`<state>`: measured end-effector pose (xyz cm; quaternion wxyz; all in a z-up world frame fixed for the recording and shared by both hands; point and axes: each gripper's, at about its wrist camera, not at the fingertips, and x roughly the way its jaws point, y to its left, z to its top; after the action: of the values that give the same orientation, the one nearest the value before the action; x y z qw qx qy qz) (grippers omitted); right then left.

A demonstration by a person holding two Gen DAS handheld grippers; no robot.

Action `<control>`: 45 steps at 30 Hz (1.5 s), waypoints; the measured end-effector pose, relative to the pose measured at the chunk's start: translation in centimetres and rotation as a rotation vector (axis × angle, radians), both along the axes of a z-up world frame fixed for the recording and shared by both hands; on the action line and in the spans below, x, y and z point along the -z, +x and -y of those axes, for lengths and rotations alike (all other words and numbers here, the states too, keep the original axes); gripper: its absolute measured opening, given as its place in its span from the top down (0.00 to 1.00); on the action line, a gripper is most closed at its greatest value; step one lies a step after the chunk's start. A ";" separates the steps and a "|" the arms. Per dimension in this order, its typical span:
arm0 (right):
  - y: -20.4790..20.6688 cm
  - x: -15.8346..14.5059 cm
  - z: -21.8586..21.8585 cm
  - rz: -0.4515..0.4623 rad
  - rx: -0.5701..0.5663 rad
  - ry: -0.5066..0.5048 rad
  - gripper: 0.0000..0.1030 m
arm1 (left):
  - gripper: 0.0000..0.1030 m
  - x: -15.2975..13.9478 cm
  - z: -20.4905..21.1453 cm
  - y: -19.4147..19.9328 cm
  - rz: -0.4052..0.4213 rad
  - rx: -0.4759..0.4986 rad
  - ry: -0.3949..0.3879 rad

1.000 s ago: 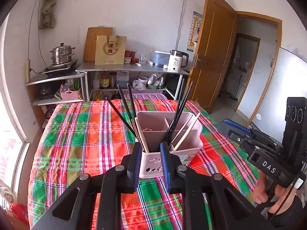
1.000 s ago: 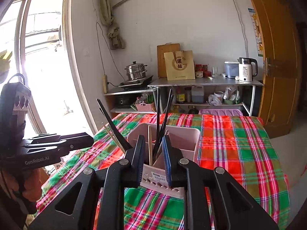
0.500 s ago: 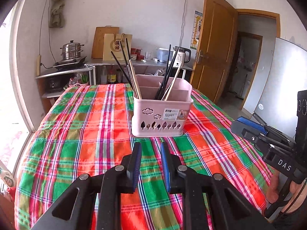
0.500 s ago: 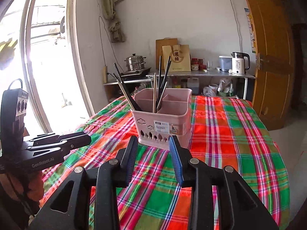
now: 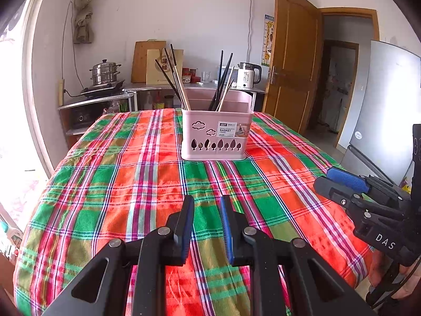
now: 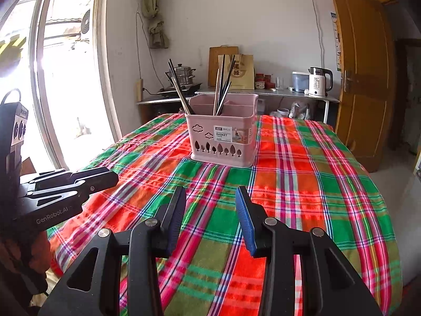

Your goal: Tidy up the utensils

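A pink utensil basket (image 5: 215, 131) stands on the plaid tablecloth (image 5: 147, 184); it also shows in the right wrist view (image 6: 223, 137). Black and wooden chopsticks (image 5: 179, 84) stand upright in its compartments, also seen in the right wrist view (image 6: 223, 84). My left gripper (image 5: 206, 226) is empty with a narrow gap between its fingers, low over the cloth, well in front of the basket. My right gripper (image 6: 210, 218) is open and empty, also in front of the basket. Each gripper shows in the other's view: the right (image 5: 342, 181), the left (image 6: 79, 181).
Behind the table stand a metal shelf (image 5: 189, 87) with a kettle (image 5: 247, 76), a steamer pot (image 5: 105, 73) and a cutting board. A window is at the left, a wooden door (image 5: 292, 60) at the right, a fridge (image 5: 389, 110) at the far right.
Both grippers have pulled back from the basket and dropped lower. The right gripper's fingers have opened wider. The basket with the chopsticks stays in place.
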<state>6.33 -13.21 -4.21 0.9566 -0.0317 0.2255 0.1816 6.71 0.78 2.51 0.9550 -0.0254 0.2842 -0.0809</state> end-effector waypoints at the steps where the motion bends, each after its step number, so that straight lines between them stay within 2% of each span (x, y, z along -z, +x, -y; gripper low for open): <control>1: -0.3 0.0 -0.1 0.006 0.002 -0.003 0.61 | 0.81 0.1 0.0 -0.2 0.005 -0.002 -0.001; 45: -0.9 0.5 -1.2 -0.002 -0.010 -0.012 0.61 | 0.81 0.6 -0.3 -1.2 0.017 -0.026 -0.004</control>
<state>5.39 -12.04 -4.70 0.9553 -0.0383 0.2272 0.1852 5.47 1.10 1.93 0.9583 -0.0302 0.2756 -0.0693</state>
